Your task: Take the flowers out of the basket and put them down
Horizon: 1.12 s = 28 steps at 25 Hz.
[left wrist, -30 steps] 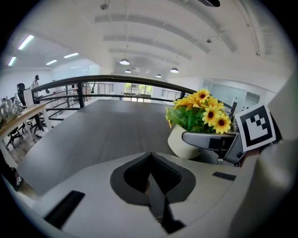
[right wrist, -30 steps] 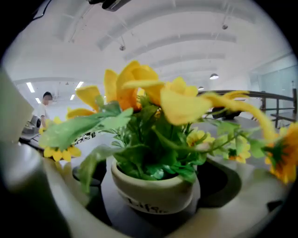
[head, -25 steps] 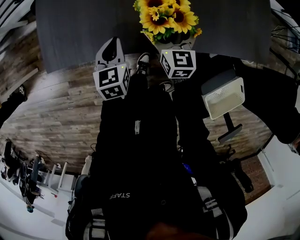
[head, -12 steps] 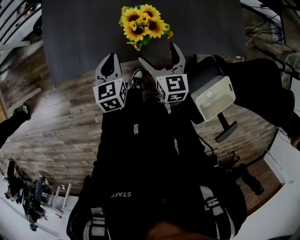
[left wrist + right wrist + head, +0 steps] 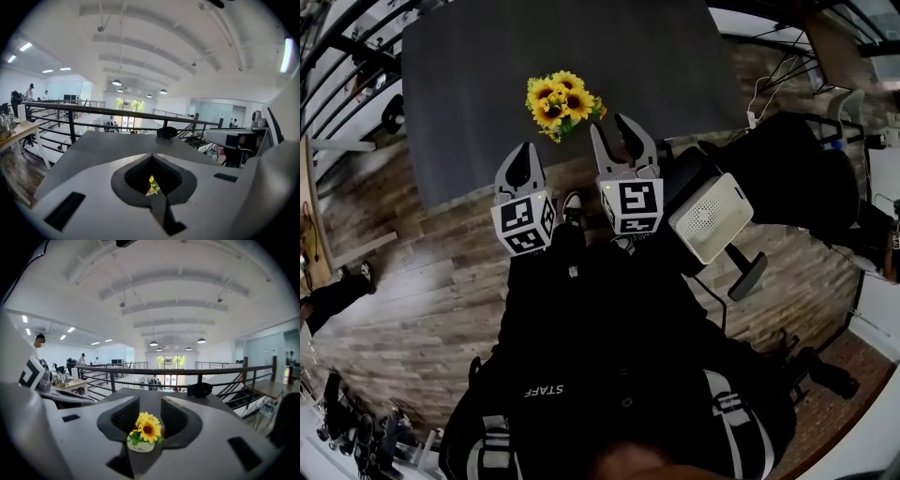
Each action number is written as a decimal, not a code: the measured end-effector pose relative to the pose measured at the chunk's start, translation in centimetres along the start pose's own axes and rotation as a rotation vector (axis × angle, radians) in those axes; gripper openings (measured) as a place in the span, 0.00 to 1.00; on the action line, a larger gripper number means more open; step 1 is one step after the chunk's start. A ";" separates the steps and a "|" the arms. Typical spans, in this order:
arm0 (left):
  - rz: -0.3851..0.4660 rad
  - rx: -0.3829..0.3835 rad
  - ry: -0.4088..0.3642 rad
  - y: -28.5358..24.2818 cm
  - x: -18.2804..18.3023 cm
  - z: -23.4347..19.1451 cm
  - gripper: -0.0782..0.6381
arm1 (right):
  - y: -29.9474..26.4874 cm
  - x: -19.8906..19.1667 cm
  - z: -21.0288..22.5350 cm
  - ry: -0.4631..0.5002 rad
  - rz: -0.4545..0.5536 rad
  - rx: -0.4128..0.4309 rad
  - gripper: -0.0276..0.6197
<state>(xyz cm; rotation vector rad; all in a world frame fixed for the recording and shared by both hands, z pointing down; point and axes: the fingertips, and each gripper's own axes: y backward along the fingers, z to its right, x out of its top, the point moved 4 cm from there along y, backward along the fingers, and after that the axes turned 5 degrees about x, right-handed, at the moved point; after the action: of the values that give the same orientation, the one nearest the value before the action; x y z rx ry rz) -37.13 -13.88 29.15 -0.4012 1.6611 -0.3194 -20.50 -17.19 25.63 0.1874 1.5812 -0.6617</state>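
Observation:
A bunch of yellow sunflowers [image 5: 558, 99] in a small white pot stands upright on the dark grey table [image 5: 478, 66]. The white basket [image 5: 705, 217] sits off the table, to the right of my right gripper. My right gripper [image 5: 615, 133] hovers just in front of the flowers, a little to their right. Its jaws are closing, still a gap apart, with nothing between them. In the right gripper view the flowers [image 5: 146, 428] stand beyond the right gripper [image 5: 150, 405]. My left gripper [image 5: 523, 157] hangs at the table's front edge, shut and empty. The left gripper [image 5: 151, 158] shows joined tips.
A black office chair [image 5: 787, 164] stands right of the basket. Wooden floor [image 5: 412, 281] runs along the table's front edge. A small black object [image 5: 200, 389] lies at the table's far side, with a railing [image 5: 220, 370] behind it. The person's dark jacket [image 5: 600, 375] fills the lower head view.
The right gripper has come back from the flowers, which now stand alone on the table. Its jaws were spread wide and have narrowed. The head view has pulled back.

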 end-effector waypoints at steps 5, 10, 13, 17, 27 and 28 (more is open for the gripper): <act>0.056 -0.011 0.003 2.0 3.9 1.2 0.11 | 2.9 4.7 -0.2 0.023 0.072 -0.031 0.11; 0.130 -0.016 -0.017 3.3 7.8 1.8 0.11 | 4.3 8.1 -0.9 -0.003 0.131 0.005 0.07; 0.154 -0.031 -0.027 4.3 9.3 2.7 0.11 | 4.9 9.6 -1.4 -0.023 0.144 0.029 0.07; 0.185 -0.061 -0.035 5.5 11.5 3.8 0.11 | 5.3 11.8 -2.0 -0.006 0.160 0.065 0.07; 0.251 -0.083 -0.043 6.8 14.8 4.6 0.11 | 5.4 15.3 -3.3 0.034 0.236 0.130 0.07; 0.253 -0.087 -0.042 6.8 14.8 4.6 0.11 | 5.4 15.4 -3.4 0.032 0.242 0.136 0.07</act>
<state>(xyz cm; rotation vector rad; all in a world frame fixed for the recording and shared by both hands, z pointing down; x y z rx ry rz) -34.65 -14.15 12.43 -0.2567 1.6663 -0.0510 -22.91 -15.06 9.26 0.4845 1.5143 -0.5784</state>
